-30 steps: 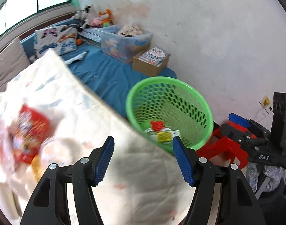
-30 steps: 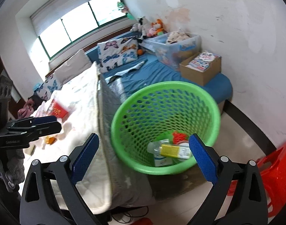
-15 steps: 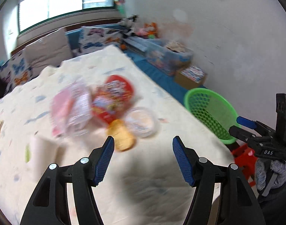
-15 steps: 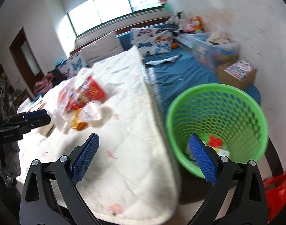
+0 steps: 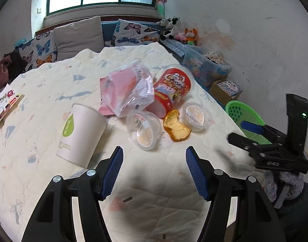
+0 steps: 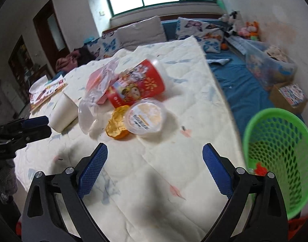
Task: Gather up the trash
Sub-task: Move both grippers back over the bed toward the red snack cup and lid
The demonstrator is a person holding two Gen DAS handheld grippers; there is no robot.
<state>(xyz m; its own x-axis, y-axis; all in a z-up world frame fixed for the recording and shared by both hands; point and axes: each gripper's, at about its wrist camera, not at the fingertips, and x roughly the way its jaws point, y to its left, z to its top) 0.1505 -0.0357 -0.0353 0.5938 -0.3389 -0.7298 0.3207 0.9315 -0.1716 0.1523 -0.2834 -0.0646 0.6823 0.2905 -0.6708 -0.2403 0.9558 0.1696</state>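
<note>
Trash lies in a heap on the cream quilt (image 5: 53, 92): a white paper cup (image 5: 81, 134) on its side, a crumpled pink and clear wrapper (image 5: 125, 88), a red snack tub (image 5: 172, 88), two clear lidded cups (image 5: 143, 130) (image 5: 196, 117) and an orange foil piece (image 5: 176, 126). My left gripper (image 5: 152, 171) hangs open just short of the heap, nothing between its fingers. My right gripper (image 6: 154, 171) is open too, near the clear cup (image 6: 145, 117) and foil (image 6: 116, 124). The green mesh basket (image 6: 275, 151) stands to the right beside the bed, with some trash in it.
A sticker sheet (image 5: 4, 104) lies at the quilt's left edge. Pillows (image 5: 79, 36) line the headboard under the window. Right of the bed a blue mat (image 6: 238, 80) carries a plastic bin (image 6: 270, 66) and a cardboard box (image 6: 289, 96). A red stool shows at the bottom left.
Both grippers swung left, away from the green basket and over the quilt. The heap of trash has come to the centre of both views; both stayed open and empty.
</note>
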